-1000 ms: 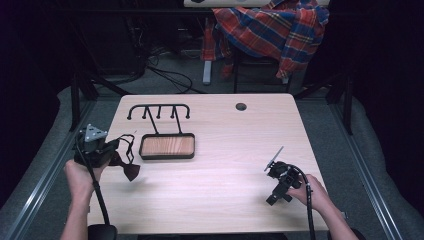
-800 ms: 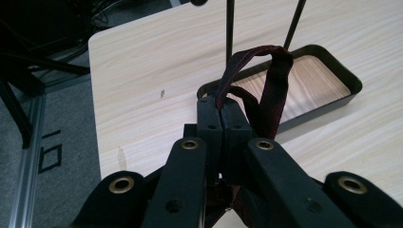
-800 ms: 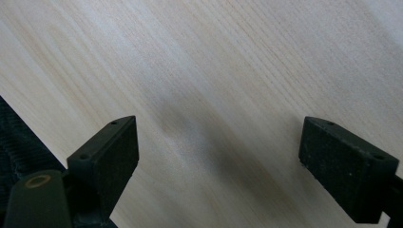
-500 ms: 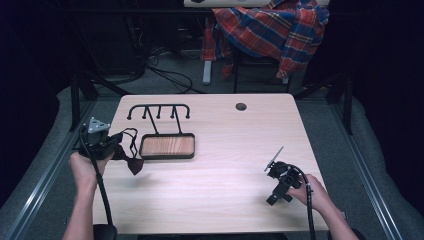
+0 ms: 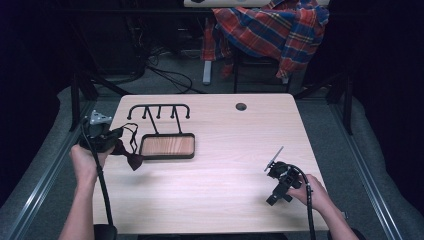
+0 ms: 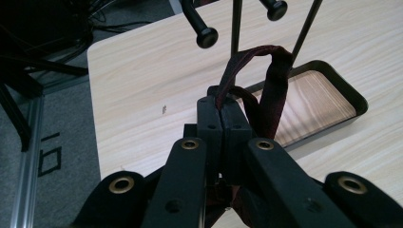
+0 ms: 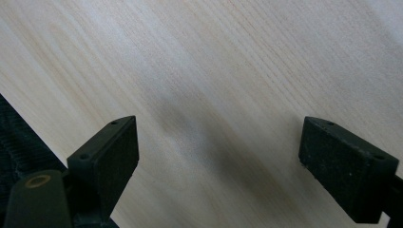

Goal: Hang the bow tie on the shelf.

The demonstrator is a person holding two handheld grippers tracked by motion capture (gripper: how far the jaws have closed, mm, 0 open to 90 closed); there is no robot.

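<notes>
fingers of my left gripper (image 6: 222,124) are pressed together on a dark red bow tie (image 5: 134,160), pinching its thin strap; in the left gripper view the strap loops up from between the pads and hangs back down in front of them; in the high view the left gripper (image 5: 107,140) sits at the left edge of the surface (image 5: 230,145), my left hand (image 5: 85,162) wrapped round it, and the bow itself dangles below and to the right of it, just above the wood, near the left end of the tray; the tray (image 5: 167,156) is a shallow black-rimmed thing with a wooden bottom, and a black rack with hooks (image 5: 159,109) rises behind it; two of its knobbed hooks show at the top of the left gripper view, beyond the strap; my right gripper (image 5: 276,185) rests near the lower right of the surface, held by my right hand (image 5: 312,190); its fingers (image 7: 111,149) stand wide apart over bare pale wood, nothing between them; a plaid shirt (image 5: 272,30) hangs over a chair past the far edge.
</notes>
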